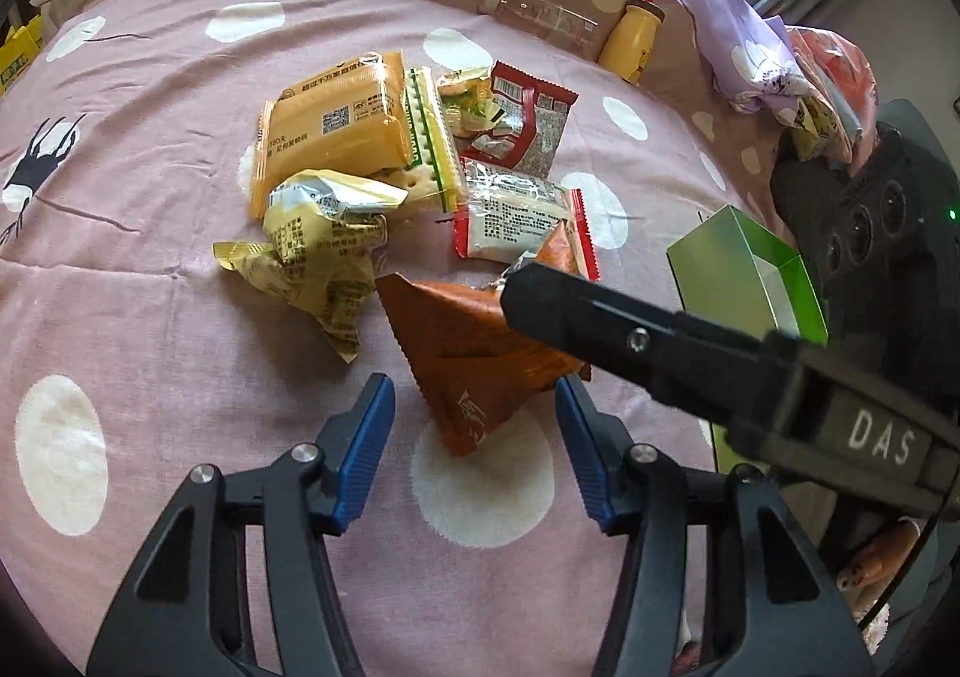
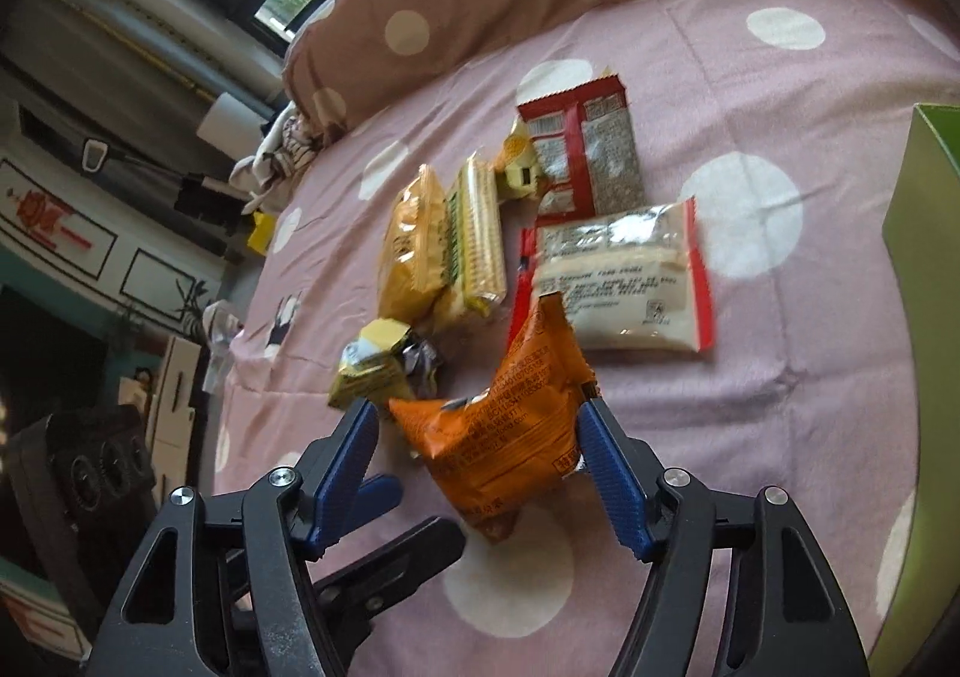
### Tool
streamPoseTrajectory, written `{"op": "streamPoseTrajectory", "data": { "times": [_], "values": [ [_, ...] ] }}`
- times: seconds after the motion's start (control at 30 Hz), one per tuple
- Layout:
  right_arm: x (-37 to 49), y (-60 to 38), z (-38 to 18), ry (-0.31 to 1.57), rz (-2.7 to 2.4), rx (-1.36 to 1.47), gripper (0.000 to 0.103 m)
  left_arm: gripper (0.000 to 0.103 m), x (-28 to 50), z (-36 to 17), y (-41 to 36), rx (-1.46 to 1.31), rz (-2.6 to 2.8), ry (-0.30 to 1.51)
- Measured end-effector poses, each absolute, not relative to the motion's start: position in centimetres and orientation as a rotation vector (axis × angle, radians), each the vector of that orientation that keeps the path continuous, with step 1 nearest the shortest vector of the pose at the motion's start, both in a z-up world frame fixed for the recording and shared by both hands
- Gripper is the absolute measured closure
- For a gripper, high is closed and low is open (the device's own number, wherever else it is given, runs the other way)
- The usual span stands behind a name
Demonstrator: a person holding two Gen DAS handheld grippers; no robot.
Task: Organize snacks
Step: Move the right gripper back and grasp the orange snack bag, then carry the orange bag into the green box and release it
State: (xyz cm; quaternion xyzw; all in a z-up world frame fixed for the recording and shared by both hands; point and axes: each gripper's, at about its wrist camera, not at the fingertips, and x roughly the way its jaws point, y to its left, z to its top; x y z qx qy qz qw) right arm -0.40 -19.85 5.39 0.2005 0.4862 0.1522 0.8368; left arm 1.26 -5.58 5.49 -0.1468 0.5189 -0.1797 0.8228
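Both tongs (image 1: 474, 425) (image 2: 480, 437) open astride orange packet (image 1: 474, 365), other snack packets (image 1: 336, 131) crowding behind, green box (image 1: 744, 269) alongside.

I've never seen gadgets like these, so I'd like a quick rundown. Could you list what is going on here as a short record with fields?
Setting: pink dotted bedspread
Items: pile of snack packets, orange snack packet nearest
Container: green box beside the pile, open
Left gripper: fingers either side of the orange packet, not pressing
Right gripper: fingers around the same packet, contact unclear
Background: yellow bottle and clear bottle by the pillow
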Motion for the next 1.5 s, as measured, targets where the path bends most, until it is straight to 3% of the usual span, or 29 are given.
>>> {"op": "streamPoseTrajectory", "data": {
  "times": [0.47, 0.73, 0.83, 0.93, 1.5],
  "values": [
    [1.4, -20.6, 4.1, 1.016, 0.25, 0.408, 0.031, 0.047, 3.2, 4.5, -6.3, -0.404, -0.419, 1.115],
    [1.5, -21.3, 2.7, 1.06, 0.285, 0.491, 0.031, 0.055, 3.5, 4.1, -6.9, -0.369, -0.443, 1.11],
    [1.0, -21.6, 2.5, 1.063, 0.284, 0.524, 0.036, 0.058, 3.2, 4.5, -7.2, -0.355, -0.451, 1.094],
    [-0.1, -21.7, 3.7, 1.022, 0.259, 0.506, 0.041, 0.058, 2.7, 5.7, -7.6, -0.343, -0.476, 1.053],
    [-9.8, -29.7, 14.8, 0.59, 0.034, 0.561, 0.041, 0.059, -0.8, 14.1, -18.0, -0.162, -0.824, 0.783]
  ]
}}
